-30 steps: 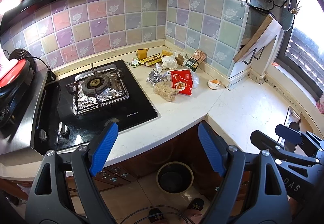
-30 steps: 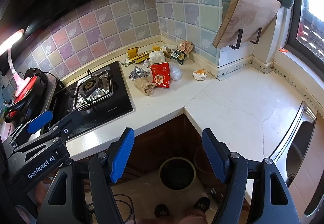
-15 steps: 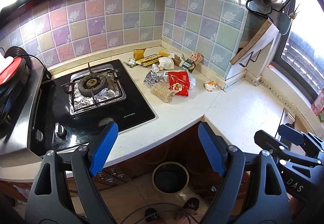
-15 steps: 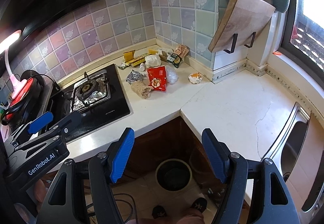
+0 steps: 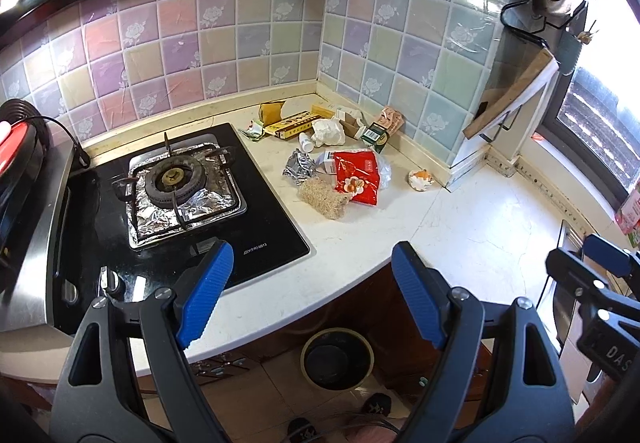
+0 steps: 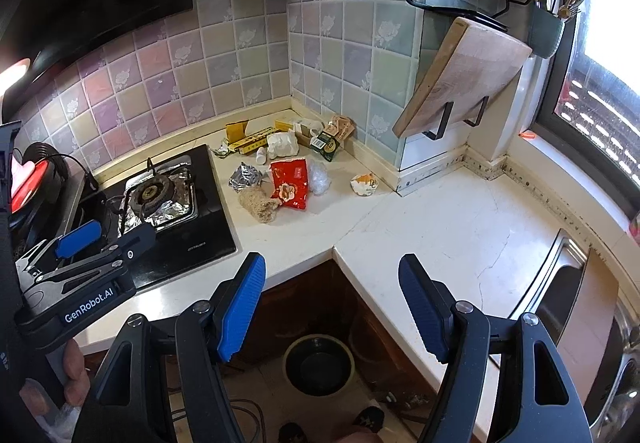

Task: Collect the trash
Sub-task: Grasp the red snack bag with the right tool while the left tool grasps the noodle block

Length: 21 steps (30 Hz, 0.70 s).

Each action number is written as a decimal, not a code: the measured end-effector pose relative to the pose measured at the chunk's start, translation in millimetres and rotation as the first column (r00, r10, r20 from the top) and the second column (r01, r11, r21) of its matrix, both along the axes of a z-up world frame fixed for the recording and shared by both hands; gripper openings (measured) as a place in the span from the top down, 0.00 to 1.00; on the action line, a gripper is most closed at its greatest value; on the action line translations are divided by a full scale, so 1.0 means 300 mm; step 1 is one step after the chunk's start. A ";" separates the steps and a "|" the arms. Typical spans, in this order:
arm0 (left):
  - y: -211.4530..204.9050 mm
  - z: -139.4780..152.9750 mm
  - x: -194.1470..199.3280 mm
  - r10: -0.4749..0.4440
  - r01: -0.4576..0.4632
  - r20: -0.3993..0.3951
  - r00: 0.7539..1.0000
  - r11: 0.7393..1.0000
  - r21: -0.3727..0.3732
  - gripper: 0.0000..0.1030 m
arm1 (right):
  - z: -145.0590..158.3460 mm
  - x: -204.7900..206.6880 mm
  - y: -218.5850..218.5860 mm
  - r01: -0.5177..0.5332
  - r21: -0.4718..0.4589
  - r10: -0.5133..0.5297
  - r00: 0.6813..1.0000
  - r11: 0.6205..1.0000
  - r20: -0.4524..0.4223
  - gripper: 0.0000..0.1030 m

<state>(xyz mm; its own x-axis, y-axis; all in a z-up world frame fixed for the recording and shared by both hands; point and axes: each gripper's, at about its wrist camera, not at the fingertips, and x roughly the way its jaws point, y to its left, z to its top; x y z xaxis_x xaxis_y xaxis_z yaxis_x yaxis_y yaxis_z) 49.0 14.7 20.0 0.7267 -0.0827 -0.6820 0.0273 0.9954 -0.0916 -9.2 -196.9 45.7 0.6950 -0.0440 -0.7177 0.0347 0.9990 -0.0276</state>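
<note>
Trash lies heaped in the counter's back corner: a red snack bag (image 5: 357,179) (image 6: 290,183), a crumpled foil ball (image 5: 299,166) (image 6: 245,176), a tan fibrous scrub pad (image 5: 324,198) (image 6: 258,205), crumpled white paper (image 5: 328,131) (image 6: 282,145), a green packet (image 5: 375,135) (image 6: 325,145), a yellow box (image 5: 290,125) (image 6: 252,142) and a small wrapper (image 5: 420,179) (image 6: 364,183) off to the right. A round dark bin (image 5: 337,359) (image 6: 319,365) stands on the floor below the counter. My left gripper (image 5: 312,293) is open and empty, well short of the trash. My right gripper (image 6: 332,307) is open and empty too.
A gas hob (image 5: 172,199) with a foil-lined burner (image 6: 160,199) sits left of the trash. A wooden cutting board (image 6: 460,71) leans on a rack at the right wall. A steel sink (image 6: 576,295) lies at far right. Shoes (image 6: 368,417) show on the floor.
Both views have pulled back and risen a little, so the counter and trash look smaller and farther. Both grippers stay open and empty.
</note>
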 end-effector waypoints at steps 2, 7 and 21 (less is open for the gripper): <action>0.010 -0.008 0.053 0.010 -0.010 -0.008 1.000 1.000 0.001 0.22 | 0.004 0.039 -0.011 0.006 -0.014 -0.006 1.000 1.000 0.000 0.31; 0.023 -0.049 0.193 0.030 -0.030 -0.048 0.998 1.000 0.008 0.22 | -0.030 0.187 -0.063 0.013 -0.025 -0.013 1.000 1.000 -0.022 0.31; -0.023 -0.343 0.694 0.101 -0.119 -0.276 0.956 0.992 -0.048 0.23 | -0.480 0.857 -0.197 -0.112 0.153 0.141 0.972 0.982 -0.190 0.39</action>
